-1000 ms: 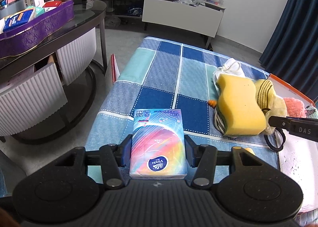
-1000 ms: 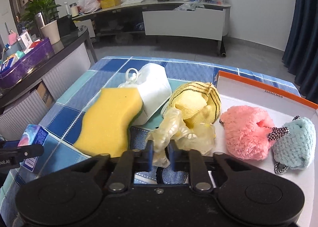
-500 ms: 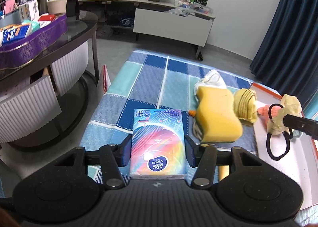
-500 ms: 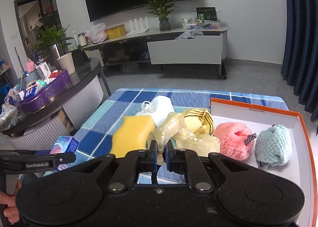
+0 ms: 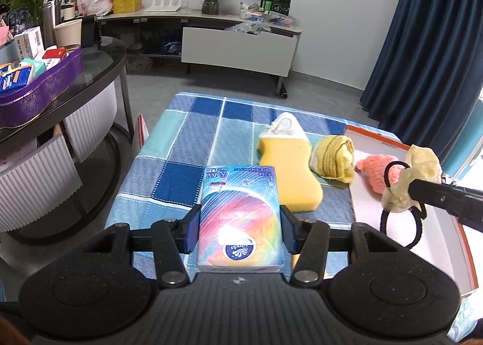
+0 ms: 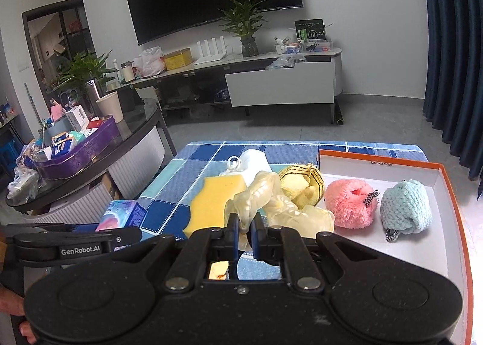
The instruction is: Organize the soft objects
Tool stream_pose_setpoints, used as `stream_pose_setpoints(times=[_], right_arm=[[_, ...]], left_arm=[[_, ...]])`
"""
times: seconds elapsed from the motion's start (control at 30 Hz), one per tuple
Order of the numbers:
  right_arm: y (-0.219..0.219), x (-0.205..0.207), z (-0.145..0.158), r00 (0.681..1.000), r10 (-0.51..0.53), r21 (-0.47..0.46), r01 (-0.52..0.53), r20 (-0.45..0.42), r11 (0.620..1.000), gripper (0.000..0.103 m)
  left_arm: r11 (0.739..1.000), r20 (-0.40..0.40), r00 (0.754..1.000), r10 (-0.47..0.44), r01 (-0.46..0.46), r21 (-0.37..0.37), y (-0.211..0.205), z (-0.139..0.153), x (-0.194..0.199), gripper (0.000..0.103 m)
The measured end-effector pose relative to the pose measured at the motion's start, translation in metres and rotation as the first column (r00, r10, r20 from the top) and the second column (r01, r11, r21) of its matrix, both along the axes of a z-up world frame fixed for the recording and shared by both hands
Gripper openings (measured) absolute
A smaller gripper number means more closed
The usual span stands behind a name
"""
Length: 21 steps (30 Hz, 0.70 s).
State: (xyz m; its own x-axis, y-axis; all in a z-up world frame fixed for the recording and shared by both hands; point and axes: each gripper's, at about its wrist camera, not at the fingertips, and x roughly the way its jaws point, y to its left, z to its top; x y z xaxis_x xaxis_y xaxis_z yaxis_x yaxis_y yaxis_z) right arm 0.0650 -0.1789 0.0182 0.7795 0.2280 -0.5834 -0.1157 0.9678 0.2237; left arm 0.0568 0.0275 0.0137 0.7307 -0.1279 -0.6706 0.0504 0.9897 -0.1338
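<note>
My left gripper (image 5: 240, 228) is shut on a rainbow tissue pack (image 5: 240, 218), held above the blue checked cloth (image 5: 193, 145). My right gripper (image 6: 244, 228) is shut on a pale yellow scrunchie (image 6: 265, 197) lifted off the table; in the left wrist view the scrunchie (image 5: 421, 171) hangs with a black hair band (image 5: 401, 225) looped below it, over the orange-rimmed white box (image 6: 446, 188). On the cloth lie a yellow sponge (image 5: 288, 174), a white pouch (image 5: 285, 127) and a yellow striped soft toy (image 5: 333, 158). A pink fluffy piece (image 6: 351, 207) and a light blue knitted piece (image 6: 406, 207) sit in the box.
A round dark glass table (image 5: 90, 73) with a purple tray (image 5: 39, 88) of small boxes stands to the left. A TV cabinet (image 6: 280, 88) runs along the far wall, and dark blue curtains (image 5: 422, 52) hang at the right. A hand (image 6: 12, 299) grips the left gripper's handle.
The right gripper has risen with the scrunchie and the black band, carrying them right, over the box. The left gripper has lifted with the tissue pack still clamped.
</note>
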Motion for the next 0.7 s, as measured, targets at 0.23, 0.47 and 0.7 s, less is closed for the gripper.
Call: stream_pose_setpoints(times=[0.23, 0.47, 0.7], right_arm=[[-0.003, -0.016, 0.004, 1.0, -0.021, 0.002, 0.021, 0.012, 1.0, 0.011], [-0.005, -0.029, 0.003, 0.999, -0.039, 0.005, 0.039, 0.015, 0.999, 0.011], [-0.007, -0.042, 0.005, 0.998, -0.059, -0.006, 0.059, 0.022, 0.998, 0.011]], left_arm=[[1.0, 0.013, 1.0, -0.021, 0.021, 0.009, -0.006, 0.004, -0.01, 0.053], [0.999, 0.017, 0.999, -0.036, 0.035, 0.016, -0.011, 0.005, -0.019, 0.053], [0.998, 0.025, 0.998, -0.054, 0.053, 0.023, -0.016, 0.006, -0.025, 0.053]])
